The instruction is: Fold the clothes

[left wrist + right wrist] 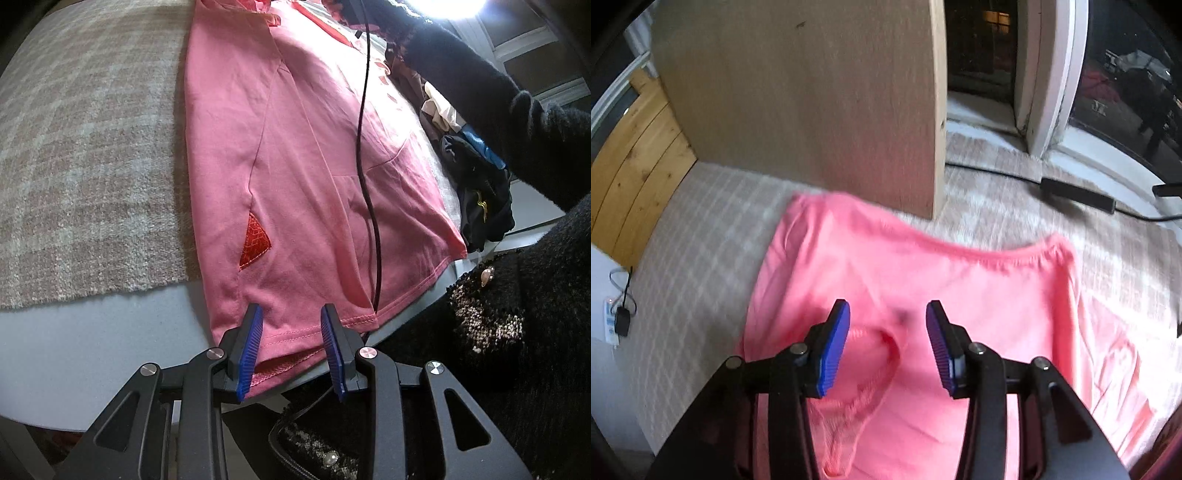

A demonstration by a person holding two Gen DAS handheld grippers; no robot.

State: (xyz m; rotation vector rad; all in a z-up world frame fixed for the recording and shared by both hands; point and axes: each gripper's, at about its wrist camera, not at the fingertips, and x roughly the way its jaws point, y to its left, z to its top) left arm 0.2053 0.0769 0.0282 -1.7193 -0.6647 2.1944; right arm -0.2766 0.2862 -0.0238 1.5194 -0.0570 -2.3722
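A pink T-shirt (295, 147) lies spread on a checked beige blanket (92, 166), with a red triangular patch (254, 245) near its side seam. My left gripper (291, 350) is at the shirt's bottom hem, which hangs over the surface's near edge. Its blue pads (253, 350) stand apart with the flat hem between them, not pinched. In the right wrist view the same shirt (960, 280) is blurred. My right gripper (888, 347) hovers open over its ribbed neckline (864, 398), with nothing held.
A black cable (364, 147) hangs across the shirt. A person's black sleeve (480, 92) reaches over it, and a pile of dark clothes (476, 177) sits at the right. A wooden board (812, 103) stands behind the shirt, beside a black adapter with its cord (1078, 195).
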